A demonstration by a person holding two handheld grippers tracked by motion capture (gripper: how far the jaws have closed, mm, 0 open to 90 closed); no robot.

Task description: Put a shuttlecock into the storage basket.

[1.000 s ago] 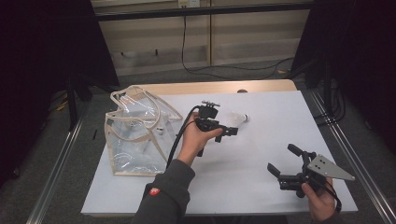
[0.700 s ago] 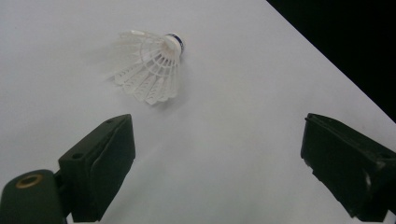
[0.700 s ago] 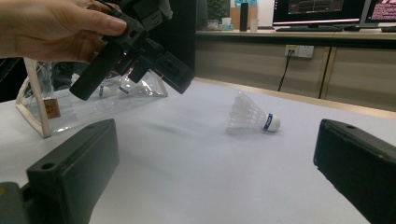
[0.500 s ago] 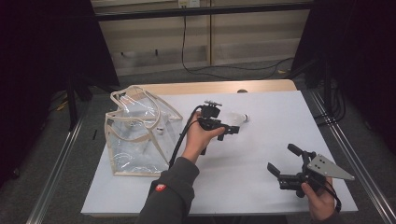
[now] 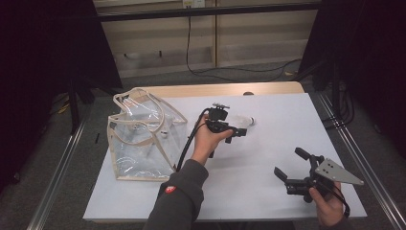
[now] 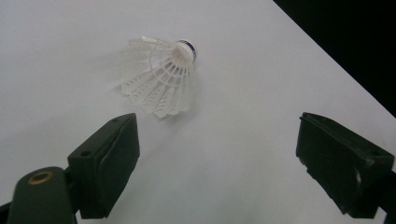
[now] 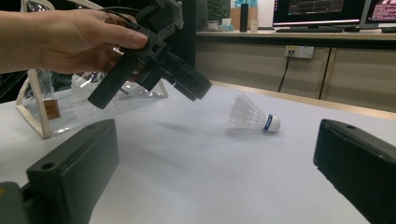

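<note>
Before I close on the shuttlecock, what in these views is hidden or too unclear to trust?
- High view: the shuttlecock is small and partly behind the left gripper; its feathers are not readable.
- High view: something small and pale inside the clear bag is blurred by glare and creases.
- Left gripper view: its fingers run off the bottom edge.
- Right gripper view: the right gripper fingers are cut by the bottom and right edges.

The white worktop point(image 5: 268, 191) is evenly lit from above and its surroundings fall into darkness. Shadows under the shuttlecock point(image 6: 161, 77) are soft and faint. The clear bag point(image 5: 143, 139) shows small glints. The nearest jaws look slightly soft; monitors point(image 7: 327, 9) glow beyond.
</note>
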